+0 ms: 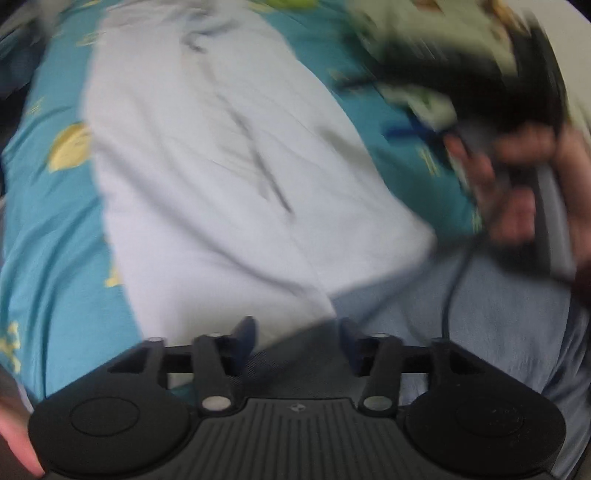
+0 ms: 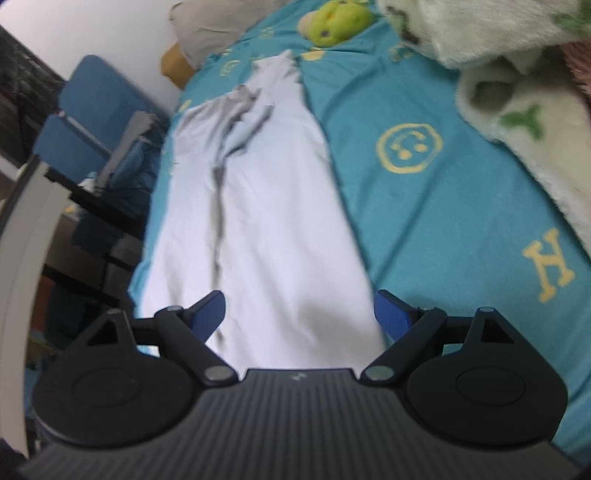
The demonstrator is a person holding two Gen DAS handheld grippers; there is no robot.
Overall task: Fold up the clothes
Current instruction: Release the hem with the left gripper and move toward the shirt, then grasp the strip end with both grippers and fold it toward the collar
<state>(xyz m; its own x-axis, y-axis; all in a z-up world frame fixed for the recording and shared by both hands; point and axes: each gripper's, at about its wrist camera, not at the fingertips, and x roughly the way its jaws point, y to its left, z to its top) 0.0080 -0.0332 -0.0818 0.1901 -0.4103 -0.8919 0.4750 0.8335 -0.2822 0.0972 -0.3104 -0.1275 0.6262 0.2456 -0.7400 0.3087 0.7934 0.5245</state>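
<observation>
White garment point(image 2: 258, 221) lies flat on the bed point(image 2: 424, 206), long axis running straight away from the right claw point(image 2: 299, 314), spread wide at its near end; left claw point(image 1: 297, 334) gapes empty alongside.

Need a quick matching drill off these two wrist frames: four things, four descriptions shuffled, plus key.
Things:
1. white garment
2. bed sheet
3. plush toy
4. chair

Descriptions:
A. blue, beside the bed
B. yellow-green, at the far end of the bed
C. laid out long, dark crease down it
D. teal with yellow prints

Pairs: 1-C, 2-D, 3-B, 4-A
</observation>
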